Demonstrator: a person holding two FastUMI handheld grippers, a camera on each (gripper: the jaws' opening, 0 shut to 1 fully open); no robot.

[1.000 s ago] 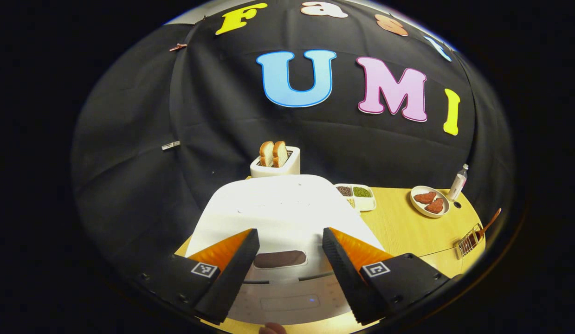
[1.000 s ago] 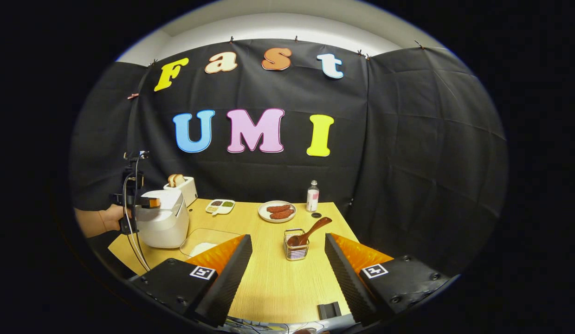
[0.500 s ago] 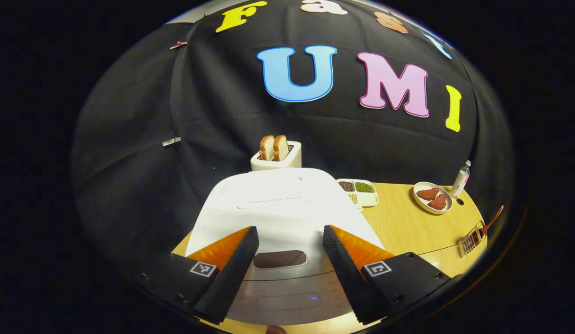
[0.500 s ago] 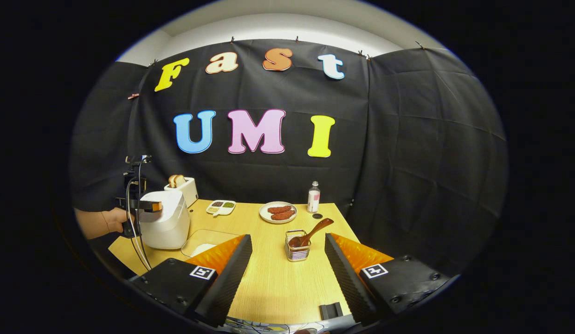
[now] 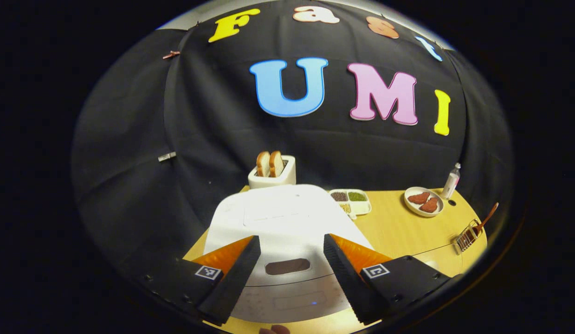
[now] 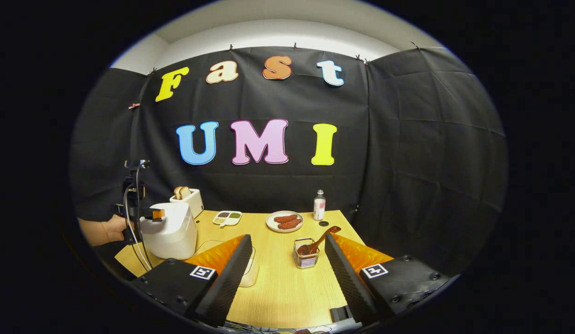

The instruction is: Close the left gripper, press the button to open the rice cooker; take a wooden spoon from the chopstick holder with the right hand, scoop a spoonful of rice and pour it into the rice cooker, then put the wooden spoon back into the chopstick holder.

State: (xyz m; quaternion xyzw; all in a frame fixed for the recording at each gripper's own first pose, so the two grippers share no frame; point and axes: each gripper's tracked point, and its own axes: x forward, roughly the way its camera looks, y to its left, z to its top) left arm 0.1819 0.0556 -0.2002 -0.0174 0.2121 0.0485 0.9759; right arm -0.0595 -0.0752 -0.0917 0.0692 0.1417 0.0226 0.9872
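Note:
The white rice cooker (image 5: 287, 218) stands shut just under my left gripper (image 5: 289, 241), whose fingers are open on either side of the dark oval lid button (image 5: 287, 266). In the right gripper view the same cooker (image 6: 171, 234) sits at the table's left end with the left gripper (image 6: 150, 214) above its front. My right gripper (image 6: 287, 241) is open and holds nothing, back from the wire chopstick holder (image 6: 306, 254). A wooden spoon (image 6: 320, 240) leans in that holder. A clear tray with rice (image 6: 248, 273) lies partly behind the right gripper's left finger.
A toaster with bread (image 5: 272, 170) stands behind the cooker. A divided dish of beans (image 5: 351, 200), a plate of meat (image 5: 423, 201) and a small bottle (image 5: 451, 181) line the table's back. A person's hand (image 6: 104, 230) holds the left gripper.
The left gripper has drawn back and tilted a little, so the cooker looks smaller; its fingers stay open. The right gripper has pulled back from the holder and lifted.

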